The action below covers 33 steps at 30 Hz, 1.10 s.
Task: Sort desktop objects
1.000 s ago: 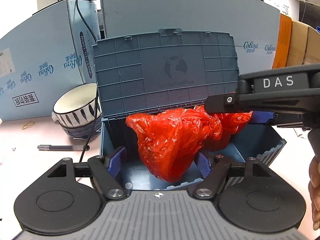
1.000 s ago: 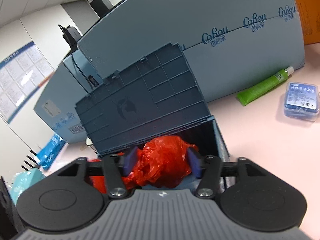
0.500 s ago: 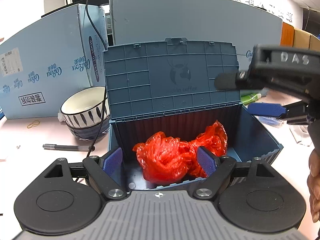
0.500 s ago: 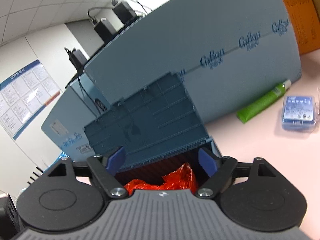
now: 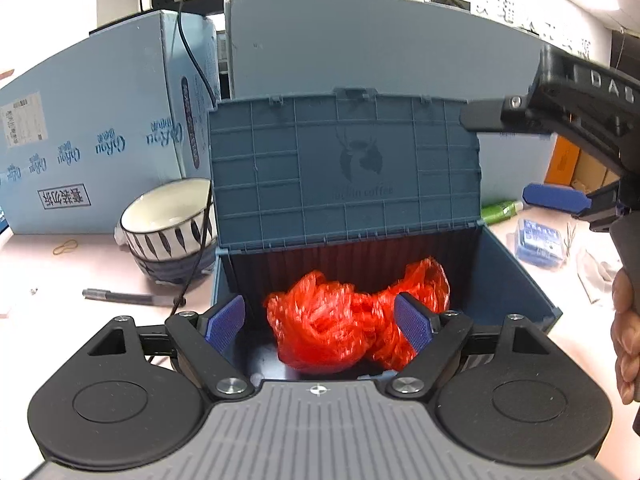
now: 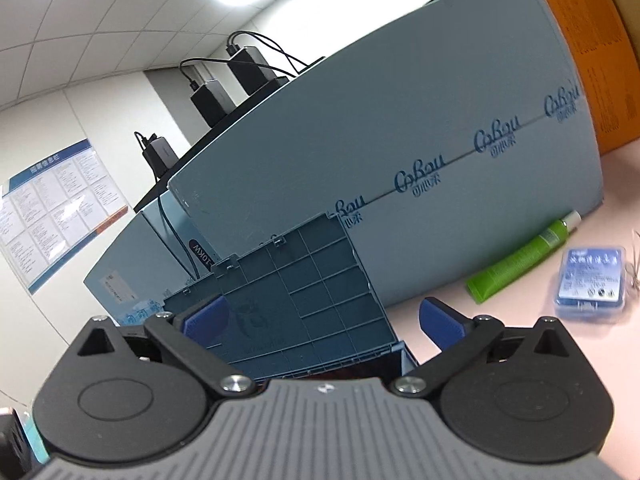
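The crumpled red plastic bag [image 5: 344, 320] is lying on the floor of the blue-grey plastic storage box [image 5: 516, 276], loose and touching neither of my claws. I am taking that box as my landmark. Its ribbed lid [image 5: 344, 168] is standing upright along the box's back edge.

My left gripper [image 5: 320, 322] is hovering at the box's front rim with its blue pads spread apart, framing the bag without pressing on it — gripping nothing. My right gripper [image 6: 324, 320] is hanging above the box's right side, its jaws opening wide, and nothing is sitting between them; only the lid shows beyond.

Outward from the box: a white ceramic bowl with dark blue stripes [image 5: 168, 216] is sitting just left of it, a dark pen [image 5: 124, 296] is lying in front of that bowl, and a tan rubber band [image 5: 66, 246] is lying further left. To the box's right, a green tube [image 6: 524, 260] is lying against the pale blue cardboard carton [image 6: 400, 120], with a small clear-blue plastic case [image 6: 592, 280] near it.

I am judging the bag's drop-off as done. Next I am looking at the loose things beside the box — the tube or the case seem nearest my right claw, which would need to swing right, drop low and close across a narrow side.
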### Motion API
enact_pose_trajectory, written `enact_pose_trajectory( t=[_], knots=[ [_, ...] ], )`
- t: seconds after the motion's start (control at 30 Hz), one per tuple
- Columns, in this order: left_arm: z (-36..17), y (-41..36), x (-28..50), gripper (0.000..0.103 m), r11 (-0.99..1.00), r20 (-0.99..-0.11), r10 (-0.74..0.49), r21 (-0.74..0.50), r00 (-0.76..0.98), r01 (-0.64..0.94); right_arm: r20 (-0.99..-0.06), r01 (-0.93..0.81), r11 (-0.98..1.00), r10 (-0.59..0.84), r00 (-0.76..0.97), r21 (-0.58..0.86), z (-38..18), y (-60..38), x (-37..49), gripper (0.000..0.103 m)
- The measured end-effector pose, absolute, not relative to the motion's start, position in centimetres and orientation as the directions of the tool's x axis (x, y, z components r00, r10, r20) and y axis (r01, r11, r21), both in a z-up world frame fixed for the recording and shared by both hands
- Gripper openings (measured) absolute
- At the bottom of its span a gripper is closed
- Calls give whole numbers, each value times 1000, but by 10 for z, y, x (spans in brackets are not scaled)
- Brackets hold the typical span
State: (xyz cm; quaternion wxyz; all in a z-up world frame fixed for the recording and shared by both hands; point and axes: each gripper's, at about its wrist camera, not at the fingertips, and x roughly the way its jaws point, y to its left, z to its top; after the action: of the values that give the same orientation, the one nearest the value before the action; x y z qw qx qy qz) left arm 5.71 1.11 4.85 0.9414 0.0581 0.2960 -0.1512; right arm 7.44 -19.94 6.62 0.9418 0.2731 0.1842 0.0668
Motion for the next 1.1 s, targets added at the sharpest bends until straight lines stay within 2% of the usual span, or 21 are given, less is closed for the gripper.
enact_pose_trajectory(
  t=[0.23, 0.67, 0.77, 1.1],
  knots=[
    [61, 18, 71, 80, 960, -497, -267, -67, 825, 271, -279, -72, 848, 252, 927, 525, 66, -199, 81, 103],
    [67, 19, 93, 82, 975, -449, -217, -67, 867, 210, -235, -161, 842, 320, 918, 515, 60, -202, 96, 103],
    [68, 19, 96, 94, 980, -433, -199, -63, 879, 191, -227, -186, 841, 339, 913, 508, 59, -202, 99, 103],
    [68, 26, 118, 94, 970, -419, -243, -115, 875, 215, -170, -280, 805, 421, 891, 523, 57, -207, 105, 103]
  ],
)
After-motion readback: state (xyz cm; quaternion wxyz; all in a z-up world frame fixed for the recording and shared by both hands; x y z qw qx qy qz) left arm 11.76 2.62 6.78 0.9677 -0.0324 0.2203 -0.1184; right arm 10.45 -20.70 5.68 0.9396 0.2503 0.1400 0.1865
